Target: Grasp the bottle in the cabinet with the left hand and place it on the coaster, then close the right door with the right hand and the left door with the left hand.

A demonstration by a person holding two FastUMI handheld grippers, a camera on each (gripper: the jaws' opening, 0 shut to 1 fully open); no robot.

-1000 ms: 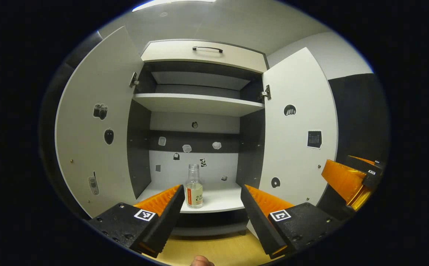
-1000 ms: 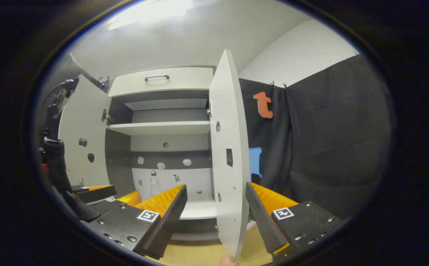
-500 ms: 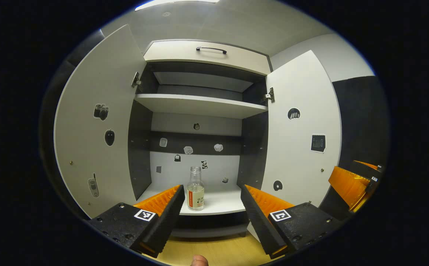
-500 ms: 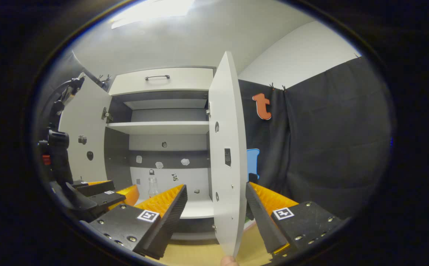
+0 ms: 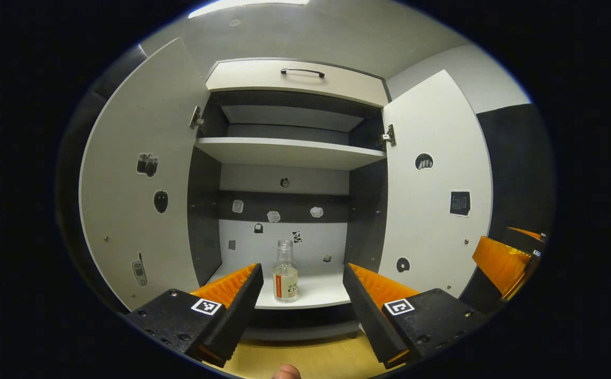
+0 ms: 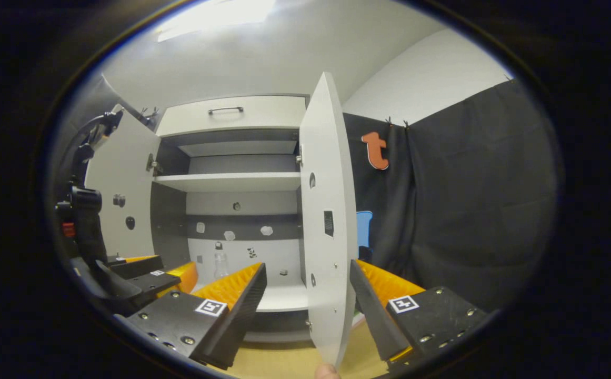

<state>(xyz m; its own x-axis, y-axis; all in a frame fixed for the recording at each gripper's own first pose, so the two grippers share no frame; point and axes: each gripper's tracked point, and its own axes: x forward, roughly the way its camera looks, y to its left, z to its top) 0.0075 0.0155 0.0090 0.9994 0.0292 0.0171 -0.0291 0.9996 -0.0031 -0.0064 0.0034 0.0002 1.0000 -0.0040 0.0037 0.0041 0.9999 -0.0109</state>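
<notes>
The cabinet (image 5: 289,152) stands with both doors open. The bottle (image 5: 286,272) stands upright on the lower shelf (image 5: 316,292), near its front edge, left of centre. The left gripper (image 5: 301,287) is open and empty, well short of the bottle, fingers spread either side of it in the left gripper view. The right gripper (image 6: 308,292) is open; the right door (image 6: 326,221) stands edge-on between its fingers, contact not discernible. The left door (image 5: 137,179) is swung wide.
</notes>
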